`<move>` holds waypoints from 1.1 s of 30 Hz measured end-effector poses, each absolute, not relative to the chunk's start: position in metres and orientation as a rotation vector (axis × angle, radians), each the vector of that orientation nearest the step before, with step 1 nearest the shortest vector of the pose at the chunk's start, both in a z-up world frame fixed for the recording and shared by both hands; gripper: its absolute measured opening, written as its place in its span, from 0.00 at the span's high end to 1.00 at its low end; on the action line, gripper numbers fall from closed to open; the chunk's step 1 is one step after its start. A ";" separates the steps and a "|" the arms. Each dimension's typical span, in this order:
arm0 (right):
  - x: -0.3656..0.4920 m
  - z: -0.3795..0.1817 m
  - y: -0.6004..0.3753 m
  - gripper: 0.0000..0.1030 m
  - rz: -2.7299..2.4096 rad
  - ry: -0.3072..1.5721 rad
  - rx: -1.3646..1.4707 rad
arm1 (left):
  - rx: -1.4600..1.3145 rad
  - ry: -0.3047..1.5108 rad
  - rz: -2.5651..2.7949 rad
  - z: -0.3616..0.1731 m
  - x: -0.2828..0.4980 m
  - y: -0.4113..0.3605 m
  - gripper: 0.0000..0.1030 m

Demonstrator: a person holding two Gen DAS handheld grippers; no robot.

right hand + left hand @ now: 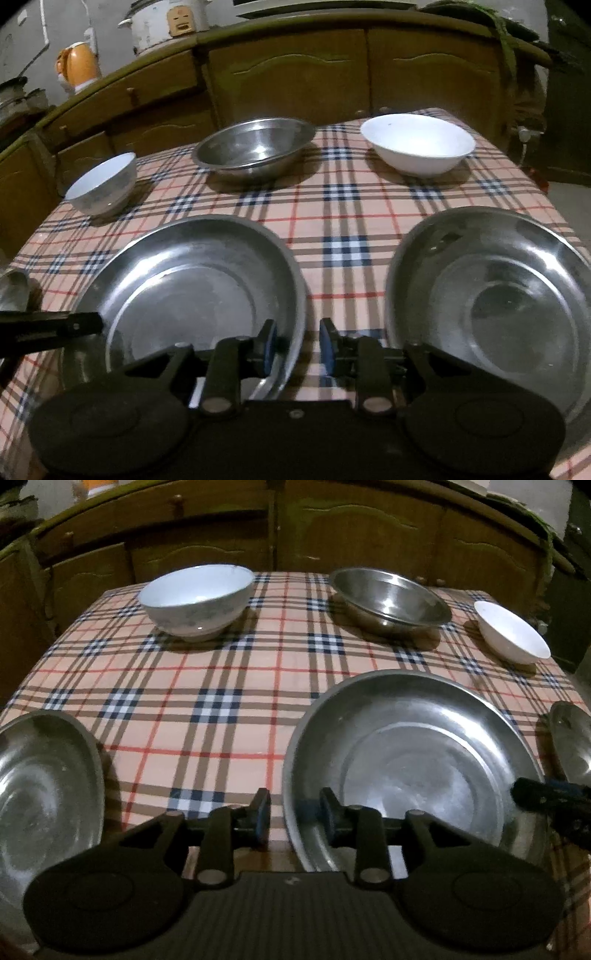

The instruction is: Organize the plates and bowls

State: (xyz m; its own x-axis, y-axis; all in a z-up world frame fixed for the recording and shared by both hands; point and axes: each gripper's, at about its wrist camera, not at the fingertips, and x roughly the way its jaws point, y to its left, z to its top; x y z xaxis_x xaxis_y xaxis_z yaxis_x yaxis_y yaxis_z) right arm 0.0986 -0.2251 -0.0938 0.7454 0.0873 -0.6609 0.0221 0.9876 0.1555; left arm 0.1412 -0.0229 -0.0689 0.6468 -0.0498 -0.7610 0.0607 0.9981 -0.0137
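A large steel plate [417,746] lies at the near middle of the checked tablecloth [207,686]. My left gripper [295,812] is open astride the plate's left rim, one finger inside the plate and one outside, with cloth showing in the gap. My right gripper [298,339] is open astride the right rim of the same plate [192,273], its pads off the metal. A second steel plate [491,295] lies to the right and a third [44,794] to the left. At the back stand a pale bowl [195,598], a steel bowl [388,598] and a white bowl [511,633].
Wooden cabinets [295,74] rise right behind the table's far edge. A rice cooker [166,22] and an orange kettle [77,66] stand on the counter. The table's near edge runs just under both grippers. Bare cloth lies between the plates and the bowls.
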 end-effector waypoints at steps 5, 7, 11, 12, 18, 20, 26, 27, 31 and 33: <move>0.091 -0.084 -0.231 0.62 0.014 0.703 0.164 | 0.005 0.854 -0.041 -0.059 0.136 -0.018 0.57; 0.088 -0.078 -0.231 0.56 0.011 0.694 0.163 | 0.002 0.846 -0.043 -0.053 0.133 -0.017 0.56; 0.081 -0.068 -0.231 0.49 0.015 0.672 0.163 | 0.004 0.828 -0.037 -0.041 0.127 -0.018 0.49; 0.080 -0.065 -0.231 0.47 0.018 0.669 0.161 | 0.004 0.825 -0.033 -0.038 0.126 -0.019 0.47; 0.071 -0.053 -0.232 0.37 0.027 0.648 0.150 | 0.008 0.796 -0.032 -0.024 0.116 -0.024 0.32; 0.068 -0.048 -0.233 0.35 0.031 0.642 0.150 | 0.005 0.792 -0.037 -0.020 0.113 -0.027 0.28; 0.059 -0.039 -0.236 0.34 0.034 0.626 0.142 | 0.008 0.779 -0.052 -0.013 0.105 -0.036 0.21; 0.058 -0.039 -0.237 0.34 0.033 0.627 0.141 | 0.007 0.777 -0.053 -0.012 0.104 -0.038 0.21; 0.053 -0.035 -0.242 0.34 0.029 0.624 0.139 | 0.002 0.771 -0.066 -0.008 0.100 -0.045 0.18; 0.050 -0.033 -0.245 0.34 0.024 0.621 0.141 | 0.006 0.765 -0.079 -0.007 0.098 -0.050 0.16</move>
State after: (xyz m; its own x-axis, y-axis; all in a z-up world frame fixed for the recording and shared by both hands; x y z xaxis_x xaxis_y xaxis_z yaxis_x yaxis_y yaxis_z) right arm 0.0500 -0.2453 -0.0331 0.8135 0.0651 -0.5779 0.0198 0.9901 0.1393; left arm 0.0978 -0.0498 -0.0072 0.7183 -0.0693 -0.6923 0.0733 0.9970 -0.0237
